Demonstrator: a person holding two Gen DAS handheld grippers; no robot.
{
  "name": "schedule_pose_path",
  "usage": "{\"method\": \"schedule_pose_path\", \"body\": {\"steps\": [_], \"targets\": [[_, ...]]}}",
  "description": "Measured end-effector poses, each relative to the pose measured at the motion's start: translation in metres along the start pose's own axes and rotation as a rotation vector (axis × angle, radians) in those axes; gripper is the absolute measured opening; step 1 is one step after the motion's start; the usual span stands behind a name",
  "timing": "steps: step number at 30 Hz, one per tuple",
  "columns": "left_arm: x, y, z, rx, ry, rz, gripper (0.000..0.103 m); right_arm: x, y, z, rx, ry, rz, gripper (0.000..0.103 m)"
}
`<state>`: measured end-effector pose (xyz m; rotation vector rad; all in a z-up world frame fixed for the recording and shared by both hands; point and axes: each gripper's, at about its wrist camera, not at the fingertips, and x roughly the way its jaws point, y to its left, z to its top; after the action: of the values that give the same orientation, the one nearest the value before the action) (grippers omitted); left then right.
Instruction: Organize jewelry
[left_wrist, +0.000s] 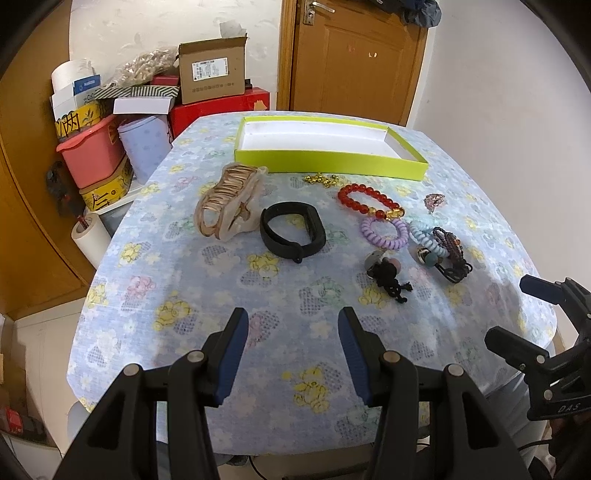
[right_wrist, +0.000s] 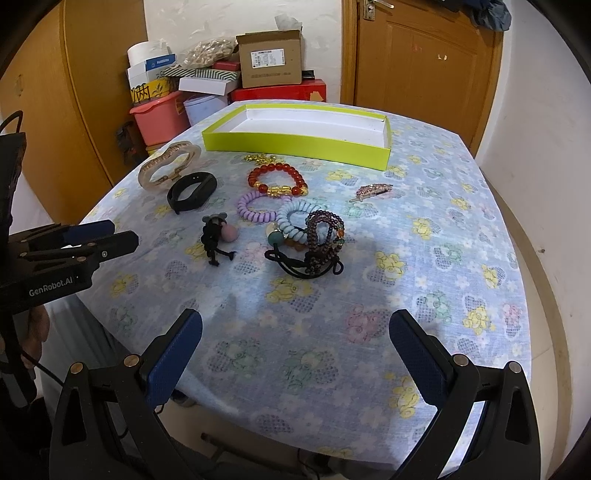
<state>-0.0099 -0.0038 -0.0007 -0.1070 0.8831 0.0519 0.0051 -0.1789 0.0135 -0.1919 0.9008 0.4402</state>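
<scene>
Jewelry lies spread on the flowered tablecloth: a beige hair claw (left_wrist: 229, 201) (right_wrist: 169, 167), a black wristband (left_wrist: 291, 229) (right_wrist: 192, 192), a red bead bracelet (left_wrist: 369, 201) (right_wrist: 277, 180), a purple coil tie (left_wrist: 384, 232) (right_wrist: 256, 208), a blue coil tie (left_wrist: 428, 240) (right_wrist: 295, 221), dark bead strands (right_wrist: 325, 240), a black tie with a pink ball (left_wrist: 388, 275) (right_wrist: 218, 236), gold beads (left_wrist: 321, 180) and a pink clip (right_wrist: 371, 192). A lime-green tray (left_wrist: 332, 160) (right_wrist: 295, 146) sits behind them, nothing in it. My left gripper (left_wrist: 291, 354) and right gripper (right_wrist: 295, 354) hover open near the front edge, both holding nothing.
Boxes, a pink tub (left_wrist: 92, 155) and paper rolls are piled left of the table against the wall. A wooden door (left_wrist: 354, 55) stands behind. The table's rounded front edge (right_wrist: 295, 439) is just below the grippers. A hand (right_wrist: 35, 332) shows at the left.
</scene>
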Motion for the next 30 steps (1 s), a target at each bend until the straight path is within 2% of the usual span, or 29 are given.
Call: {"method": "schedule_pose_path", "body": {"steps": [30], "targets": [[-0.0002, -0.0033, -0.0014, 0.009, 0.005, 0.012, 0.052, -0.0006, 0.0015, -0.0011, 0.000, 0.000, 0.003, 0.101]]}}
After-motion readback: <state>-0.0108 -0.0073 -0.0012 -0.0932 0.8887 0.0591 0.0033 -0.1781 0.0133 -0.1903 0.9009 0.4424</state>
